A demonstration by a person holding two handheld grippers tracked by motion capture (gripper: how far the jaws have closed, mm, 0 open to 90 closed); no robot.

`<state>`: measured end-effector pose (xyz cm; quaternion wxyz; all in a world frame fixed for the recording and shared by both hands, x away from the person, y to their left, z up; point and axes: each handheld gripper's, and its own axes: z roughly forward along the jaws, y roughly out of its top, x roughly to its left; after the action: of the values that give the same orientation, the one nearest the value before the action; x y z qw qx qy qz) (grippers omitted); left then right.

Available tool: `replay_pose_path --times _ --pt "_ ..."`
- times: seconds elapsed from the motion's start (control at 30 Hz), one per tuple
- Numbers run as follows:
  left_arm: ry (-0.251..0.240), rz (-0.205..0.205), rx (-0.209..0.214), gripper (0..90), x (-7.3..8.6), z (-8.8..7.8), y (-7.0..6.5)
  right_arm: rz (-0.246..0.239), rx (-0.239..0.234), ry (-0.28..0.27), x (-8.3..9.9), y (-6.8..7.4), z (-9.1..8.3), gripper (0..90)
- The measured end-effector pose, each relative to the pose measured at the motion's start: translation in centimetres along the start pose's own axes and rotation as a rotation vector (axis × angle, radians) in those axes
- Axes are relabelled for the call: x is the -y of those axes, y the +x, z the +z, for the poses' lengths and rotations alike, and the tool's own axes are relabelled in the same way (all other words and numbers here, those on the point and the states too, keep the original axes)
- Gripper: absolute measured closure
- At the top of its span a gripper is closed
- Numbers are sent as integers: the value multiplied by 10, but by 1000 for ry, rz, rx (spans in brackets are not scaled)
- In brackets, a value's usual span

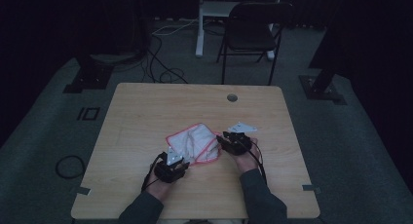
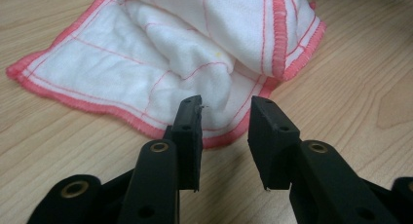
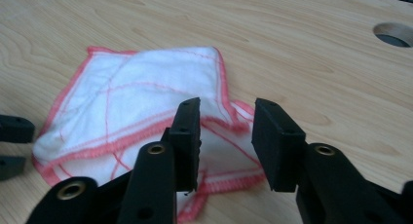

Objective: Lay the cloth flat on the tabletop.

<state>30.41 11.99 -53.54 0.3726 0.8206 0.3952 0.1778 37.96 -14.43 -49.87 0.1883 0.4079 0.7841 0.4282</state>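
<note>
— So, what does the cloth (image 1: 194,142) look like from where you sit?

— White, soft weave, with a pink-red stitched border and thin pink grid lines. I see it folded over itself in loose, uneven layers, lying near the middle of the wooden desk (image 1: 146,107), toward the near side.

— And your grippers?

— My left gripper (image 2: 225,131) sits at the cloth's near-left edge, fingers apart, nothing pinched between them. My right gripper (image 3: 226,136) is at its right side, fingers apart too, poised over the hem without pressing it.
</note>
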Motion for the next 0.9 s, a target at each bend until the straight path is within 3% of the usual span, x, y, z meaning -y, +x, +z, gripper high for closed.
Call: replay_pose_path --times 0.3,0.43,0.47,0.5,0.53,0.77,0.9 --pt "-1 8 2 628 -4 6 -3 13 -48 -4 -9 4 12 564" --pt "12 17 5 633 -4 11 -5 17 -75 27 -10 6 20 655" --pt "21 18 4 642 -4 14 -4 21 -91 38 -11 7 24 752" --pt "21 18 4 652 -4 14 -4 21 -91 38 -11 7 24 752" --pt "24 20 0 675 -4 15 -3 20 -96 39 -12 6 25 858" --pt "35 19 -17 783 -4 14 0 -16 -48 30 -16 5 20 891" --pt "44 25 -25 814 -4 12 2 -5 -22 19 -19 -1 16 892"
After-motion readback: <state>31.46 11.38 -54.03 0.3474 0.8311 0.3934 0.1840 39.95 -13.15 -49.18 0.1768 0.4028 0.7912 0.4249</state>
